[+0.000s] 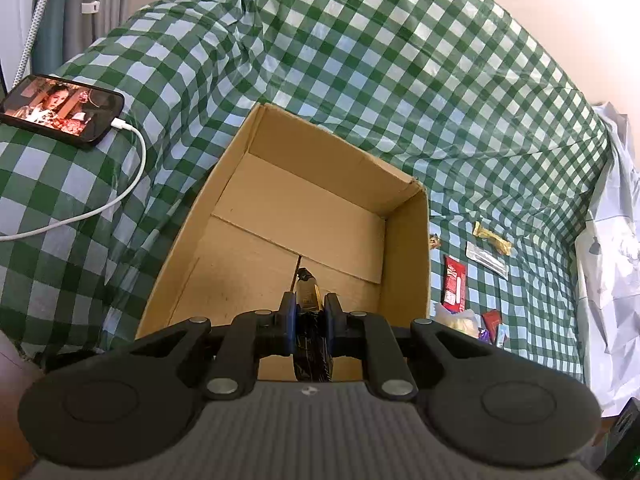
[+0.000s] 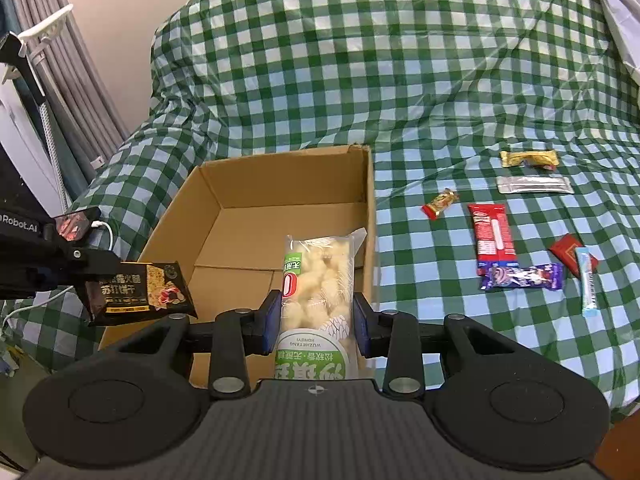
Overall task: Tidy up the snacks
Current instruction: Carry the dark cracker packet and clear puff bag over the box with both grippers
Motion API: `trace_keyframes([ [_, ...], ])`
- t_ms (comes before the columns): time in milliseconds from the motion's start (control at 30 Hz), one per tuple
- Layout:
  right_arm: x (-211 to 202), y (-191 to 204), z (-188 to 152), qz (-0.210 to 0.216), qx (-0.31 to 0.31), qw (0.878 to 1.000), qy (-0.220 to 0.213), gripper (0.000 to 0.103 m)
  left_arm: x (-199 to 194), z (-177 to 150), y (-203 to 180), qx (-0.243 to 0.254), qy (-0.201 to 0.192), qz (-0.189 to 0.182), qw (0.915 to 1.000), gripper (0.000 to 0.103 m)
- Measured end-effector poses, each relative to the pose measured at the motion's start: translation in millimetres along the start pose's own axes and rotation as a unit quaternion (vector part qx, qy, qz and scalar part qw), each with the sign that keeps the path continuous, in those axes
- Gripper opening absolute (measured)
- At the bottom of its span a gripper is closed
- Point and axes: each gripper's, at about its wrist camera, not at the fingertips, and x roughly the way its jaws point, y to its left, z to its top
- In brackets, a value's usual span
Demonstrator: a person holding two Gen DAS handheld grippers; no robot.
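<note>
Both tongs loaded over the box

My left tongs [image 2: 90, 276] grip the black cracker packet [image 2: 142, 294] above the cardboard box [image 2: 370, 200]; my right tongs [image 2: 316, 322] clamp the bread bag [image 2: 318, 280] over its right side, ready to drop; other snacks wait on the checked bed [image 2: 440, 80].

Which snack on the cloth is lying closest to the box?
The small red and gold candy. It lies alone beside the box, while the other loose snacks sit farther to the right.
</note>
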Motion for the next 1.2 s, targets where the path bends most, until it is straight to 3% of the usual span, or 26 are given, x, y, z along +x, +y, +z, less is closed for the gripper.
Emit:
trace_keyframes([
  [1200, 87.9, 23.8, 9.7, 0.021, -0.01, 0.998, 0.06, 0.038, 101.9, 33.8, 9.7, 0.0, 0.051, 0.044, 0.9977, 0.015],
])
